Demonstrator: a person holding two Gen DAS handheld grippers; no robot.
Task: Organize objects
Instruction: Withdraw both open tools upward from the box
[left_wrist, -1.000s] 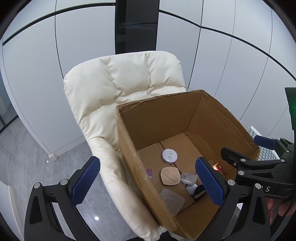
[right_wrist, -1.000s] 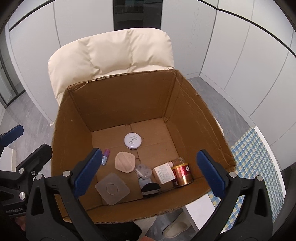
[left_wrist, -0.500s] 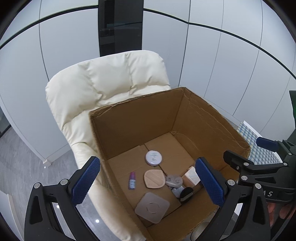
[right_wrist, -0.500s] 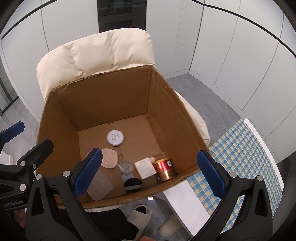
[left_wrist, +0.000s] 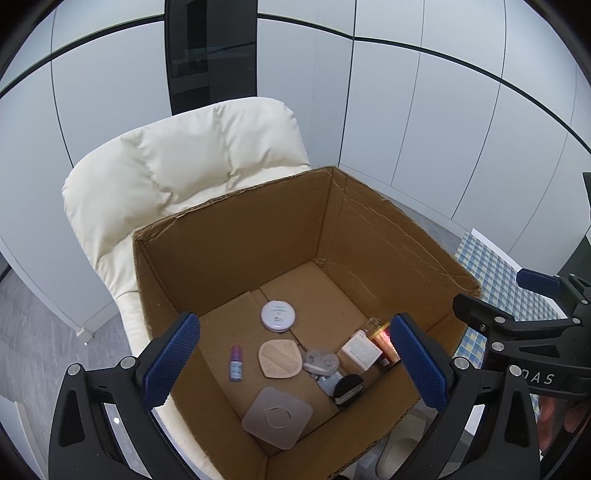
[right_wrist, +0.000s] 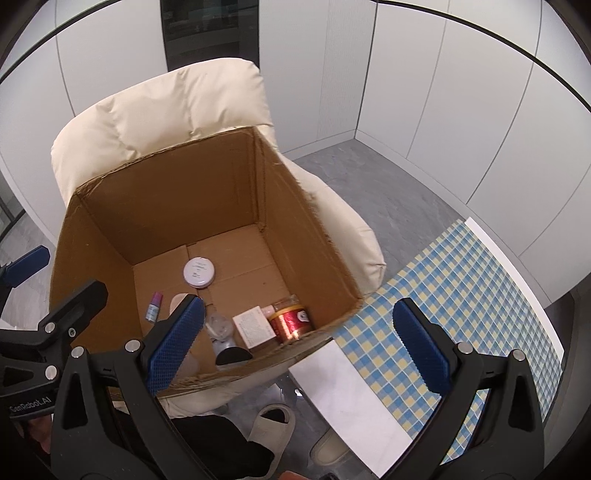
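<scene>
Right now I have both tools spread wide and holding nothing: my left hand-held gripper (left_wrist: 295, 365) and right hand-held gripper (right_wrist: 306, 343) hover over the open cardboard box (left_wrist: 236, 236) on the cream chair (left_wrist: 177, 155). Small objects lie on its floor at lower centre: a round white compact (left_wrist: 277, 314), a beige puff (left_wrist: 279, 358), a purple vial (left_wrist: 235, 363), a red-gold tin (right_wrist: 291, 320). At lower right, the checked tabletop (right_wrist: 461, 288).

Home-like room: cream padded armchair (left_wrist: 177, 173), white panelled walls (left_wrist: 424, 122), checked tablecloth (right_wrist: 461, 295).
</scene>
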